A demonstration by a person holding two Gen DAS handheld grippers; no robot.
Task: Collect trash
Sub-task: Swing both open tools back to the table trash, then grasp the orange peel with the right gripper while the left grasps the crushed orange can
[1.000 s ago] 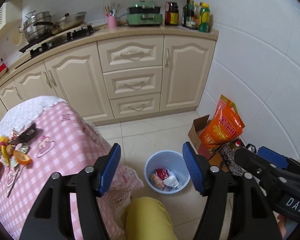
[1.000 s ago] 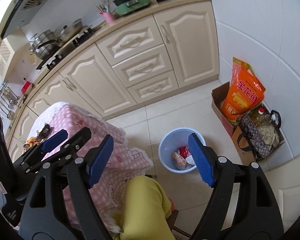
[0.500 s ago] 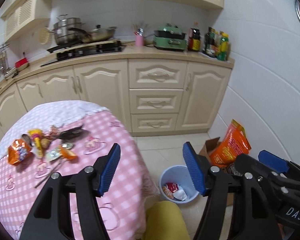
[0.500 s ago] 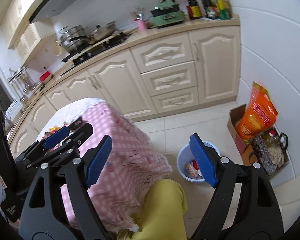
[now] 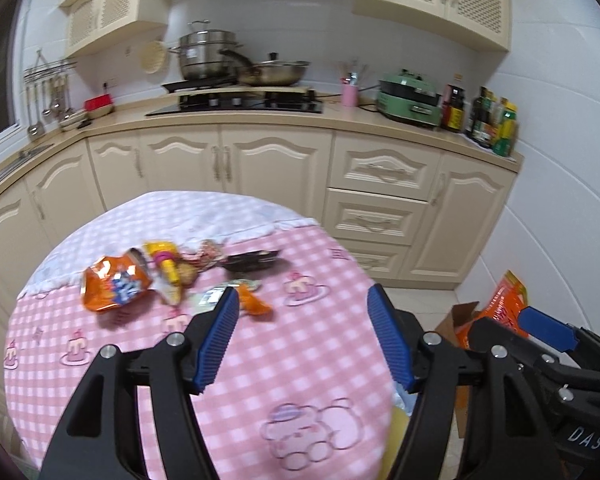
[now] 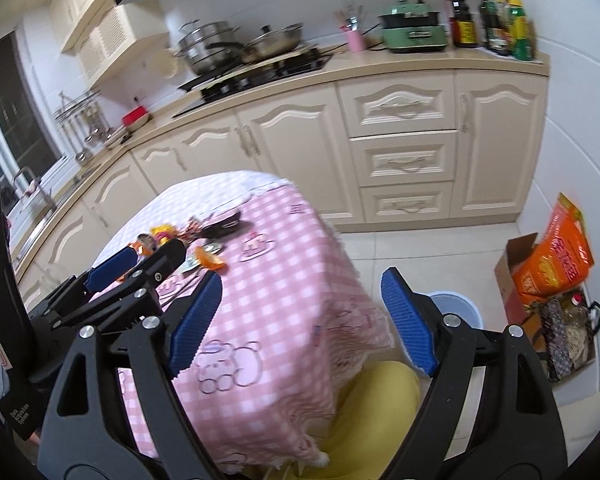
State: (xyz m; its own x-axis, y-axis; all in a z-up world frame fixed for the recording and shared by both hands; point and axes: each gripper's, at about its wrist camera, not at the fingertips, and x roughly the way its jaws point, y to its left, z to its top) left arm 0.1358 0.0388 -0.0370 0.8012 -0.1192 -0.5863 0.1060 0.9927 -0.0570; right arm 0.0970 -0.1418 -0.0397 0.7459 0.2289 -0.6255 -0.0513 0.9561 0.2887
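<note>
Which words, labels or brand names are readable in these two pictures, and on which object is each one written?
"DAS": white letters on the right hand-held gripper, seen in the left wrist view.
Orange sack by the wall: large printed characters, too blurred to read.
Sauce bottles and orange snack bag: labels too small or blurred.

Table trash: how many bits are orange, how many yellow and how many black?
Orange: 2, the crumpled bag and the small wrapper
Yellow: 1, the yellow packet
Black: 1, the black tray
Total: 4, though a few other scraps are too blurred to sort.
</note>
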